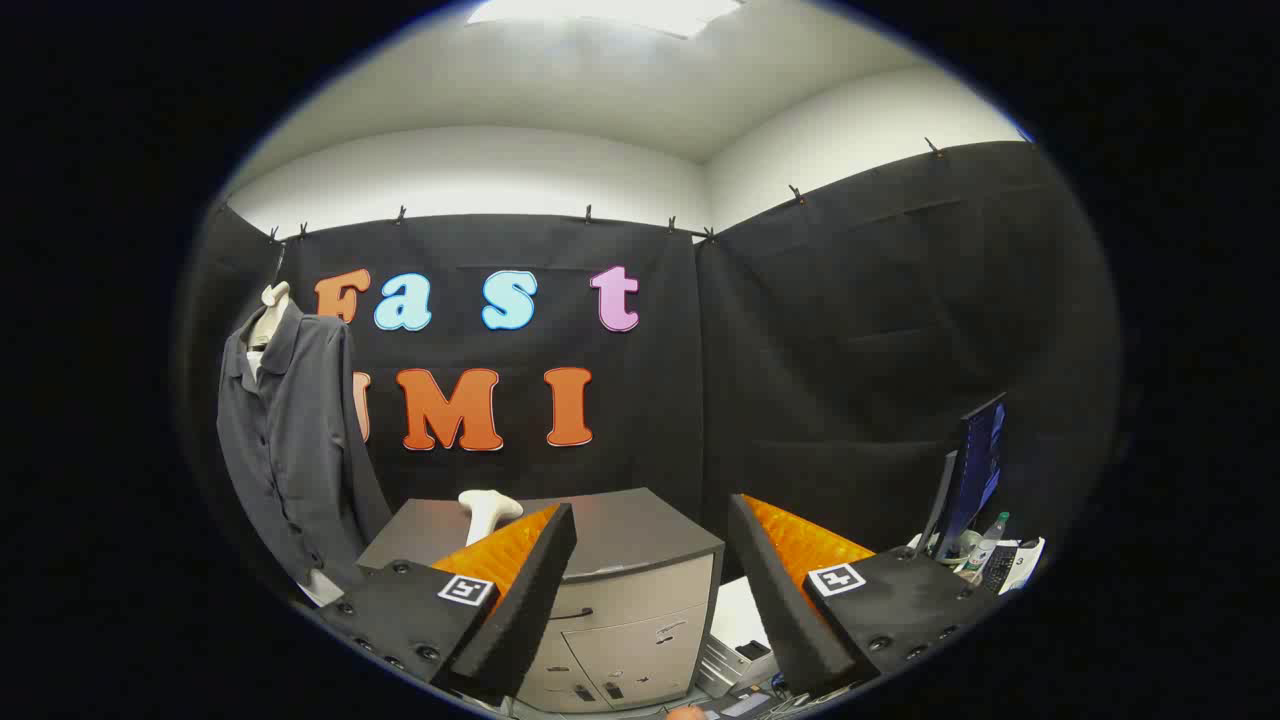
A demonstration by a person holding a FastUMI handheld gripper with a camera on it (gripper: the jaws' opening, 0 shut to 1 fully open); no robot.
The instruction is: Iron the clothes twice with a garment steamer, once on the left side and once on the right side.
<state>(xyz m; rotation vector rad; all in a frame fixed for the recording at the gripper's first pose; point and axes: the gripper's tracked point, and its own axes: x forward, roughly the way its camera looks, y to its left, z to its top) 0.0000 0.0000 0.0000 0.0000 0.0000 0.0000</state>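
Note:
A dark grey button shirt (290,440) hangs on a pale mannequin form (270,310), to the left of my fingers and beyond them. A white garment steamer (487,511) rests on the grey cabinet (640,560), just past my left finger. My gripper (650,580) stands open, well above the floor, with nothing between its fingers. The cabinet's top and front show through the gap between the fingers.
The cabinet has drawers and a door on its front. To the right stand a monitor (975,470), a bottle (985,545) and a keyboard (1005,565) on a desk. Low between the fingers lie papers and boxes (740,645).

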